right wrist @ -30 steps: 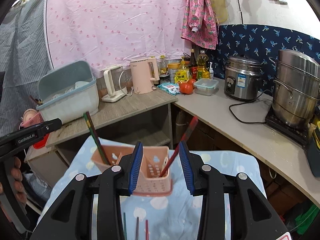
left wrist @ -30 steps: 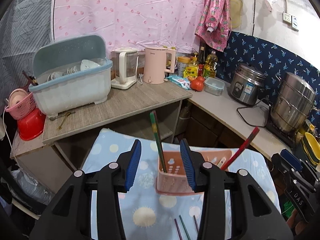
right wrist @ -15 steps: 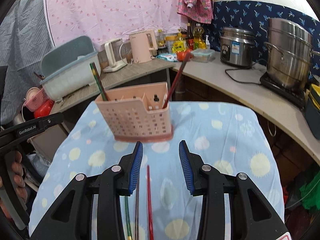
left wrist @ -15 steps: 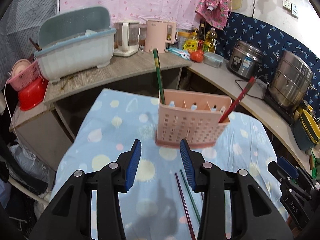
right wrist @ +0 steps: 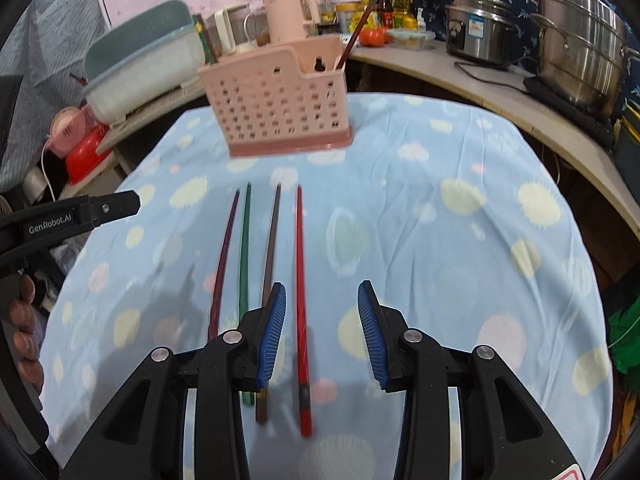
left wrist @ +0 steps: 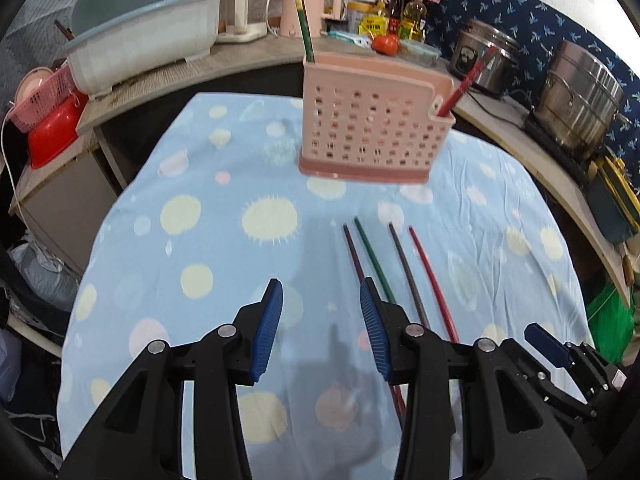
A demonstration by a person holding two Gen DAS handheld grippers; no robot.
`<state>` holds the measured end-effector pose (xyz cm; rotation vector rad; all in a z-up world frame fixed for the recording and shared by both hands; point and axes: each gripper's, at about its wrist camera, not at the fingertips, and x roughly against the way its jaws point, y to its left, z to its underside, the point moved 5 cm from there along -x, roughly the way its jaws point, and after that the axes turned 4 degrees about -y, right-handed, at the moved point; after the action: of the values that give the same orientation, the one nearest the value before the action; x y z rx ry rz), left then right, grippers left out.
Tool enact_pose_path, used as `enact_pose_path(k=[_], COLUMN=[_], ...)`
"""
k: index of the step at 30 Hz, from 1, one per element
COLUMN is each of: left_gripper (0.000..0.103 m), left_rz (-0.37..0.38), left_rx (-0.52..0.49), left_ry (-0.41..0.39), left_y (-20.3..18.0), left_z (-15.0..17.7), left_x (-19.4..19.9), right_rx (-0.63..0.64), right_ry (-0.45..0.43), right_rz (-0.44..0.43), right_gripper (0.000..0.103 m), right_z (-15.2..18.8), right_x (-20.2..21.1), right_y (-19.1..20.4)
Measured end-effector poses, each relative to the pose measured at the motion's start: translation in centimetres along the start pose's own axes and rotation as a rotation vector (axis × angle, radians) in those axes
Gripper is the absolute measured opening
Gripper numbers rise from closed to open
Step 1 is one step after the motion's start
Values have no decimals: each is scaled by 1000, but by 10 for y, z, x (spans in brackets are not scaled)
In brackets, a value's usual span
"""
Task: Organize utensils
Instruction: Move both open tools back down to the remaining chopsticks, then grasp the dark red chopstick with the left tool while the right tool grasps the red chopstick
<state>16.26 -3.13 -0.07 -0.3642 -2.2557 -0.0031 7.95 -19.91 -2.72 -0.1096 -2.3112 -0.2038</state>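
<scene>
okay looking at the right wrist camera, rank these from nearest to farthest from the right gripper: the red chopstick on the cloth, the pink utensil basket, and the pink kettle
1. Red chopstick: lies on the cloth, running between the fingers of the right gripper.
2. Pink utensil basket: stands ahead at the cloth's far end, slightly left.
3. Pink kettle: on the counter behind the basket.

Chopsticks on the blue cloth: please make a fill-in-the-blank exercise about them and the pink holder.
1. ____ chopsticks lie loose on the cloth.
2. The red chopstick on the cloth lies between the fingers of the ____ gripper.
3. The pink holder has a green chopstick and a ____ one standing in it.

Missing words: four; right; red
</scene>
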Motion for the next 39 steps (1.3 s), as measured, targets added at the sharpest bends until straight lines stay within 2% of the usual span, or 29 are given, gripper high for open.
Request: enact_pose_path(k=[6, 15, 18, 31, 39], left_gripper=[39, 38, 38, 39, 39], left_rz=[8, 29, 45, 96, 116], left_rx=[-2, -14, -19, -53, -65], left_ry=[59, 109, 116, 140, 150], left_y=[-3, -14, -21, -46, -53], left_z=[38, 72, 78, 96, 99], left_x=[-6, -10, -10, -11, -14], right_rx=[13, 8, 11, 35, 28], right_ry=[53, 91, 98, 104, 105], right_rz=[1, -1, 0, 13, 8], right_gripper=[37, 36, 34, 9, 8], right_z=[34, 58, 61, 66, 66], right_x=[-4, -7, -8, -12, -12], right_y=[4, 2, 3, 3, 2])
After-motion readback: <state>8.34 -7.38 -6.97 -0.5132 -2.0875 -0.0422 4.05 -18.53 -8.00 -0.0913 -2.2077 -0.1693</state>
